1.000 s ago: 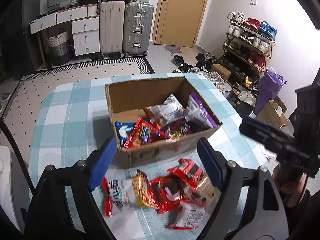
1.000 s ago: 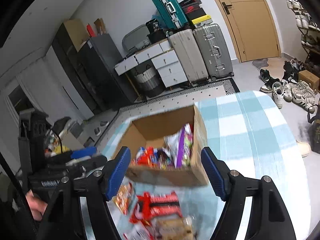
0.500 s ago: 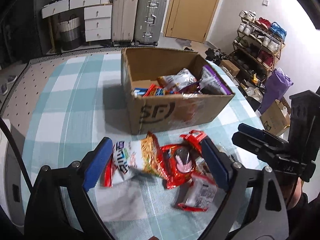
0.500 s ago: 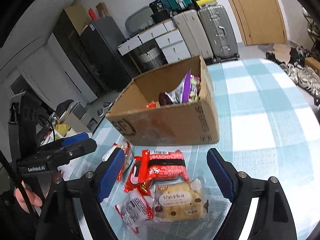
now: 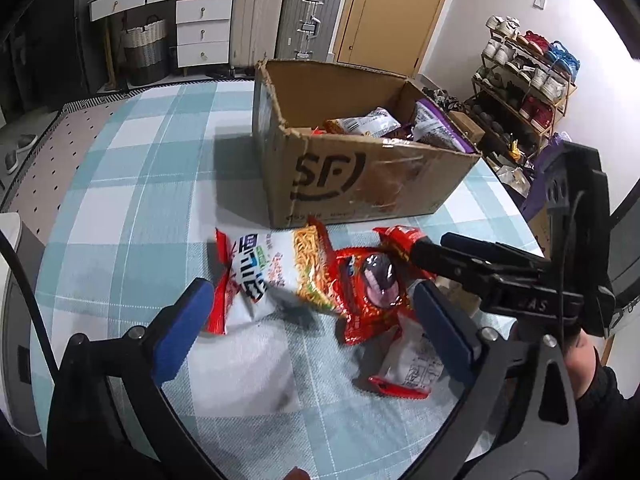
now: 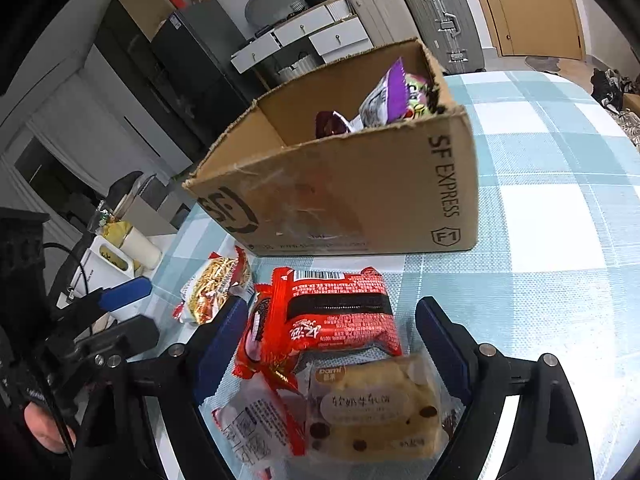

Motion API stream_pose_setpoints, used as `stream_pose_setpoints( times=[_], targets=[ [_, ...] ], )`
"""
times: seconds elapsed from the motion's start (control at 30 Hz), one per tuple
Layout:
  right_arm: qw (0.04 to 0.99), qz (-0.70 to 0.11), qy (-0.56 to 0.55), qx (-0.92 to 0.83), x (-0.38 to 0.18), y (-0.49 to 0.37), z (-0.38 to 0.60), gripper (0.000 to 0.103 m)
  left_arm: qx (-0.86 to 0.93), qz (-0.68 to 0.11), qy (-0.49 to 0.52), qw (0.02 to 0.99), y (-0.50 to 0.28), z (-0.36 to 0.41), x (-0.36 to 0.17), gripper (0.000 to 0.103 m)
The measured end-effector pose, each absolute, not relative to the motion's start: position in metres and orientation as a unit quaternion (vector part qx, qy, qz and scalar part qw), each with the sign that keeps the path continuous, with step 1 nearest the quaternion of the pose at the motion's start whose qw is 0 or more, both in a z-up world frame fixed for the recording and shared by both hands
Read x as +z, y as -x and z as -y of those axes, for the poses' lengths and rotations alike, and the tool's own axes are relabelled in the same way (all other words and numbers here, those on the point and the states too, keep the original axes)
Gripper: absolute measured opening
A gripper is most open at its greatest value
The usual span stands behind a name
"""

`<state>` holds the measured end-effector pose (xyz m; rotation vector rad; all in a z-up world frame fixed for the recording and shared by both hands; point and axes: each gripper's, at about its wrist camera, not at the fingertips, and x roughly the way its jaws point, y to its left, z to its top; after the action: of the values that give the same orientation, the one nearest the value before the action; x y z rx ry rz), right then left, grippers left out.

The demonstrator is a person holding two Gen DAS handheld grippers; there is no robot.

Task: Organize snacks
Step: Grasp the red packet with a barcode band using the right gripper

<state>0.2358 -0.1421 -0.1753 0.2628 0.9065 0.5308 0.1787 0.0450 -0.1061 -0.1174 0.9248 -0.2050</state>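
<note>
An open cardboard box (image 5: 360, 176) with several snack packs inside stands on the checked table; it also shows in the right wrist view (image 6: 344, 192). Loose packs lie in front of it: a noodle snack bag (image 5: 276, 268), a red pack (image 5: 368, 292) and a clear-wrapped pack (image 5: 412, 364). My left gripper (image 5: 308, 312) is open low over the noodle bag and red pack. My right gripper (image 6: 328, 340) is open around a red pack (image 6: 336, 316), with a cake pack (image 6: 372, 408) just below it. Each gripper shows in the other's view.
Suitcases (image 5: 308, 12), drawers (image 5: 200, 20) and a door (image 5: 396, 12) stand at the back. A shoe rack (image 5: 528, 72) is at the right. The table's left edge (image 5: 24, 240) is near. A white container (image 6: 116, 264) sits beyond the table in the right wrist view.
Both grippers have come down and closer to the loose packs in front of the box. The right gripper now straddles the red pack. Both stay open.
</note>
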Motion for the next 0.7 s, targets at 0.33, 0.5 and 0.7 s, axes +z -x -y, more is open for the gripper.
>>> stream_pose_setpoints(
  times=[0.33, 0.5, 0.7],
  targets=[
    [0.852, -0.448, -0.105, 0.248, -0.187, -0.249, 0.124, 0.076, -0.095, -0.460, 0.062, 0.881, -0.173, -0.048, -0.120, 0.100],
    [0.854, -0.446, -0.107, 0.246, -0.188, -0.248, 0.123, 0.063, -0.092, -0.463, 0.064, 0.879, -0.173, -0.051, -0.123, 0.100],
    [0.855, -0.441, -0.117, 0.248, -0.188, -0.246, 0.129, 0.054, -0.093, -0.474, 0.064, 0.873, -0.172, -0.049, -0.129, 0.100]
  ],
)
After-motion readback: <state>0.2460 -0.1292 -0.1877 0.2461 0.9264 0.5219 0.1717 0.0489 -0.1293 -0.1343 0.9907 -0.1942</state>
